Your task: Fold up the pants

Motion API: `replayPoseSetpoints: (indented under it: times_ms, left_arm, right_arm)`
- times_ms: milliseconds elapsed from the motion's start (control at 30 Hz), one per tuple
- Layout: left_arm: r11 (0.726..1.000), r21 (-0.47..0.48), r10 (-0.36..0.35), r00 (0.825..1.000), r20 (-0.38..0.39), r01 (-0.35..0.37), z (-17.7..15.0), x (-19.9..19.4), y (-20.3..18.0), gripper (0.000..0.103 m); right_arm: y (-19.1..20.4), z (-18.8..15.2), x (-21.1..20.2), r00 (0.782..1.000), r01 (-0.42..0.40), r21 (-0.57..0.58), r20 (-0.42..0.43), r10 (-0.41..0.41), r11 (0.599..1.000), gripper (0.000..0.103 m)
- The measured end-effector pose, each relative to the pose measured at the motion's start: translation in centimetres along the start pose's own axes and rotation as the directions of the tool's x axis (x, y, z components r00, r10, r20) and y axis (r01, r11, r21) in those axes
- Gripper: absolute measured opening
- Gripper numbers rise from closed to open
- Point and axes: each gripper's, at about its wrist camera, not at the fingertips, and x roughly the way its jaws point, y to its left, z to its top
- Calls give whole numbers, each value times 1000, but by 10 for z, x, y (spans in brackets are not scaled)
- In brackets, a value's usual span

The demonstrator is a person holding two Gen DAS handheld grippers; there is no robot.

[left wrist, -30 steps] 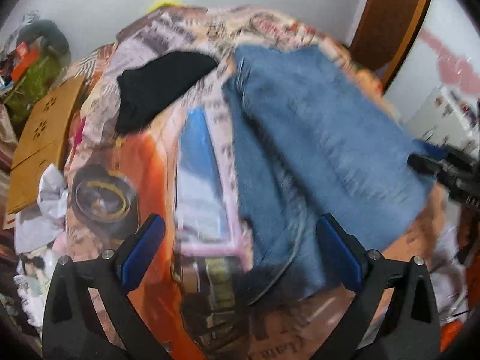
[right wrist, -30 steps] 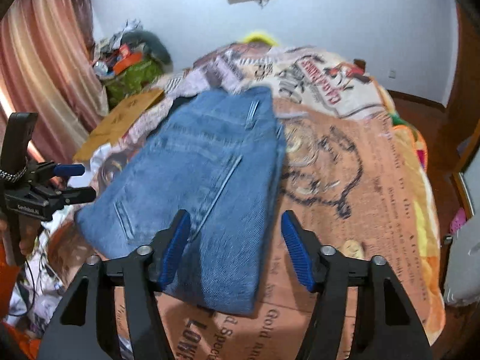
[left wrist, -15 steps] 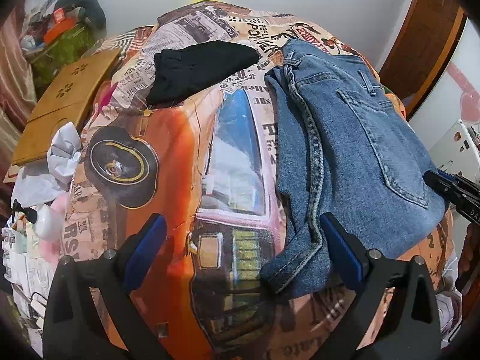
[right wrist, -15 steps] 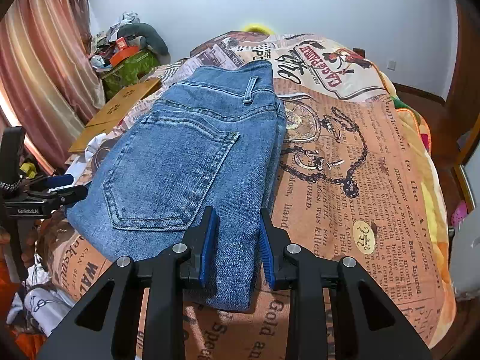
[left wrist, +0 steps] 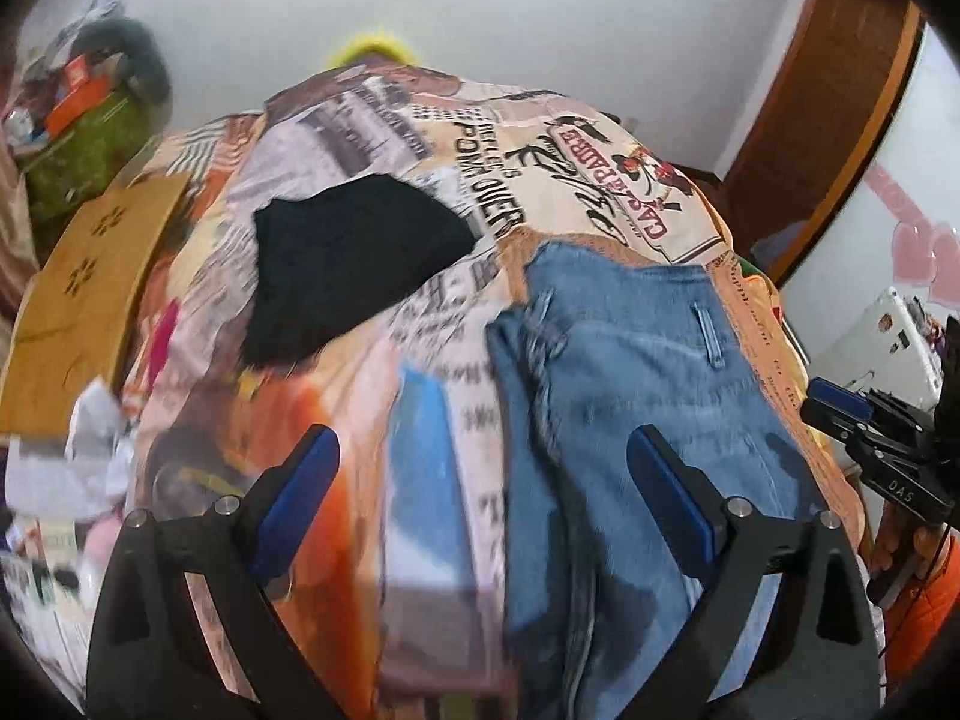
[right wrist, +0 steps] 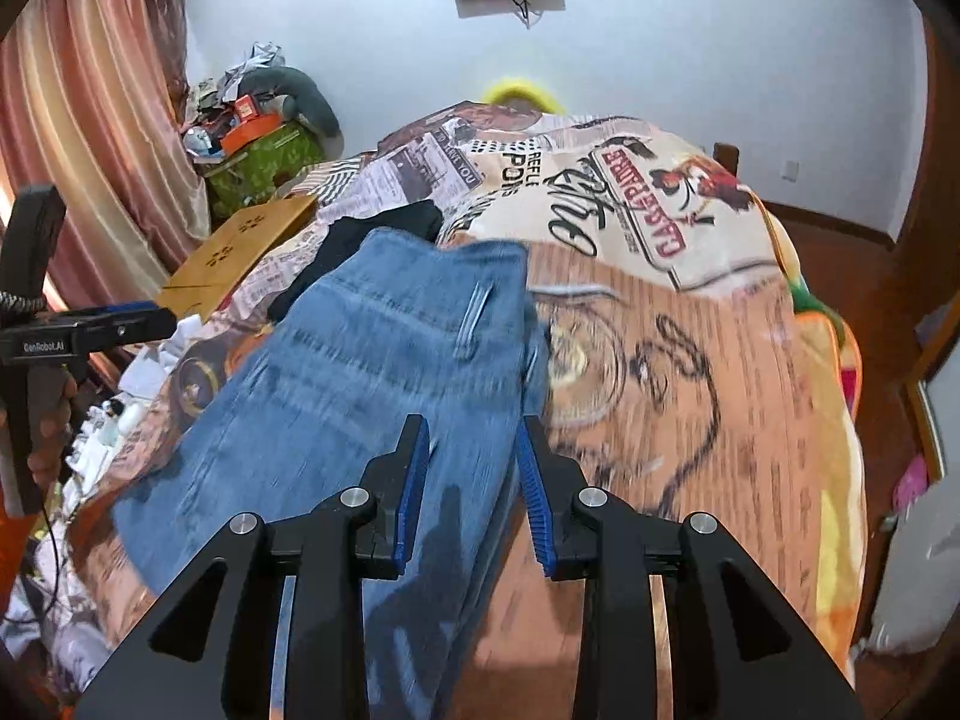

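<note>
Folded blue jeans (left wrist: 636, 396) lie on the printed bedspread (left wrist: 540, 138), waistband at the far end. My left gripper (left wrist: 480, 480) is open wide; its right finger is over the jeans' left edge and its left finger over the bedspread. In the right wrist view the jeans (right wrist: 360, 372) run under my right gripper (right wrist: 471, 456), whose jaws stand partly open over the denim near its right edge, holding nothing. The right gripper also shows in the left wrist view (left wrist: 840, 408), and the left gripper in the right wrist view (right wrist: 144, 318).
A black folded garment (left wrist: 348, 264) lies on the bed beyond the jeans to the left. A wooden board (left wrist: 90, 282) and a cluttered pile (right wrist: 252, 126) are off the bed's left side. A wooden door frame (left wrist: 828, 108) is at right.
Both grippers have moved forward and low over the jeans. The right gripper closed from wide to narrow, then opened slightly. The left stayed open wide.
</note>
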Motion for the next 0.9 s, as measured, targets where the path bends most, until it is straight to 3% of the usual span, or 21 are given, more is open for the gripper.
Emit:
replayPoseSetpoints:
  times_ms: [267,433,500,600,800,900]
  left_arm:
    - [995,101,-6,999,-52,11,31,63,-25,98]
    - [994,108,0,996,-88,9,33,95,-23,98]
    - [994,105,-3,996,-90,12,31,101,-20,98]
    - [994,109,8,997,-79,1,29,102,-16,99]
    - [991,130,42,998,-53,-35,29,103,-15,99]
    - [992,119,42,998,-51,-36,27,106,-13,99]
  right_arm:
    - [-20,33,50,1000,-22,30,-22,22,999,27]
    - [-27,53,82,998,-59,24,-31,59,998,27]
    - [-28,57,91,995,-87,26,-39,88,996,26]
    - [-23,55,99,994,-106,-5,-13,106,994,16]
    - [-5,65,86,997,-50,-144,59,59,988,11]
    - [-10,66,105,999,-38,-145,2,39,989,11]
